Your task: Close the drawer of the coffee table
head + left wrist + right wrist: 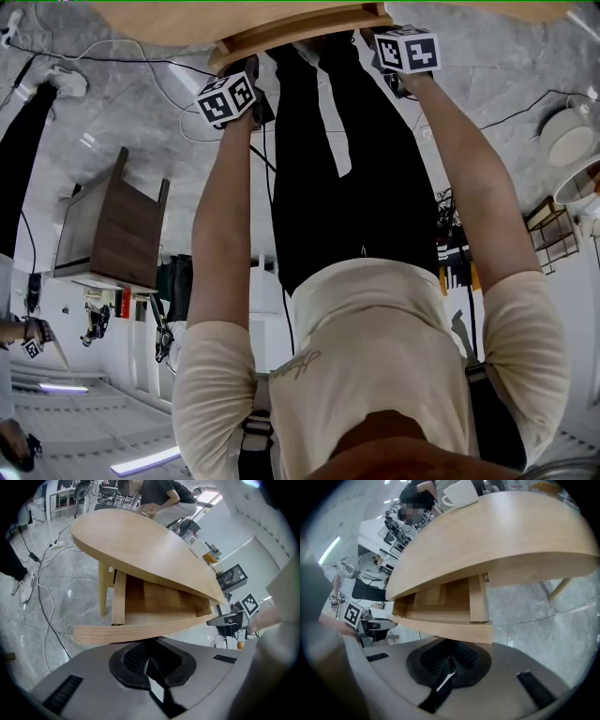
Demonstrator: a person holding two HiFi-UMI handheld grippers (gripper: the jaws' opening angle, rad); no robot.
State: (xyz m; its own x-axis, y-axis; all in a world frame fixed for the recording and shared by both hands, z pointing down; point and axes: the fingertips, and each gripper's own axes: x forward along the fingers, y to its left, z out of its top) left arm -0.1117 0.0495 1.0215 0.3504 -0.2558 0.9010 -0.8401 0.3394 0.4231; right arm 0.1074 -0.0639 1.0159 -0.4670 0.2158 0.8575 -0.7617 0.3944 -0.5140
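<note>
The light wooden coffee table (140,545) (501,536) has its drawer (154,599) (440,599) pulled out partway. The drawer's front board (300,33) (140,631) (450,630) runs across just ahead of both grippers. My left gripper (242,86) (149,660) is shut with nothing between its pads, right at the board's left part. At the board's right part, my right gripper (392,58) (449,662) is shut and empty too. Each gripper shows in the other's view: the right gripper (232,620), the left gripper (365,620). The drawer looks empty inside.
A white mug (459,491) stands on the tabletop. A person (161,494) sits behind the table. Cables (42,588) trail over the grey marble floor. A dark wooden cabinet (112,225) stands at the left, and white round objects (567,136) at the right.
</note>
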